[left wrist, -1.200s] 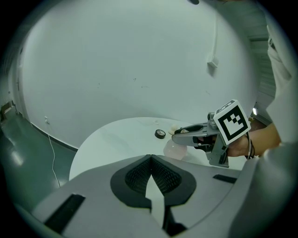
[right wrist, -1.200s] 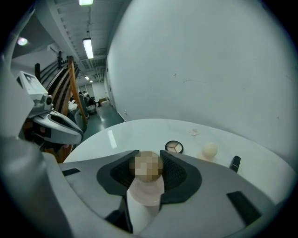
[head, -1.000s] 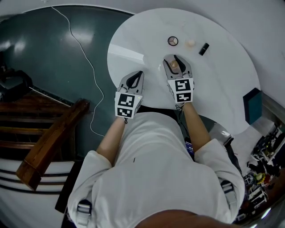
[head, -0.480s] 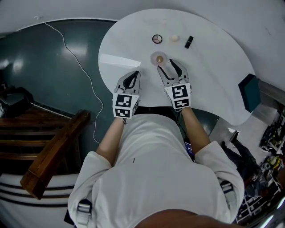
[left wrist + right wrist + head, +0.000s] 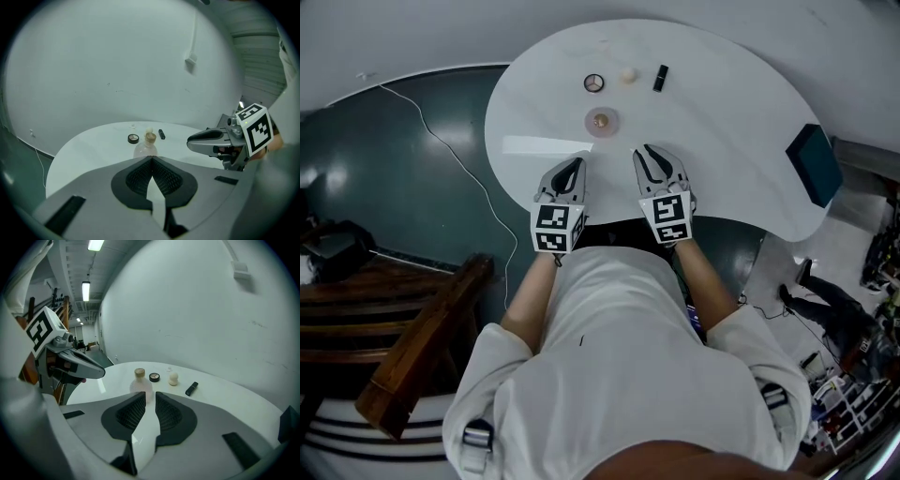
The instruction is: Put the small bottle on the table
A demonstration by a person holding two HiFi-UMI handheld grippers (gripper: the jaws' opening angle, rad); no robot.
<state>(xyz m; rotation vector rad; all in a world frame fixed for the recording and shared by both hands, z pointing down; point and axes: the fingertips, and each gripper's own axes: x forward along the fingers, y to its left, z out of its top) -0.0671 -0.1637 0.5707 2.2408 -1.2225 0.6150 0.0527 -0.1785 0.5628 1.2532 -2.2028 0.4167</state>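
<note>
The small clear bottle point(image 5: 602, 121) with a tan cap stands upright on the white table point(image 5: 741, 122), free of both grippers. In the right gripper view the bottle point(image 5: 140, 379) rises just beyond my jaws. My right gripper point(image 5: 650, 155) is pulled back toward the near edge. Its jaws have just been closing and keep a narrow gap with nothing between them. My left gripper point(image 5: 571, 167) rests beside it, jaws shut and empty, and the bottle point(image 5: 147, 146) shows ahead of its tips.
Behind the bottle lie a round compact point(image 5: 594, 83), a small cream ball point(image 5: 628, 74) and a black lipstick tube point(image 5: 661, 78). A teal box point(image 5: 813, 164) sits at the table's right edge. A white cable point(image 5: 459, 169) runs over the dark floor.
The right gripper let go of the bottle and drew back toward the near edge, its jaws narrowing after. The left gripper also drew back. The bottle stays standing on the table.
</note>
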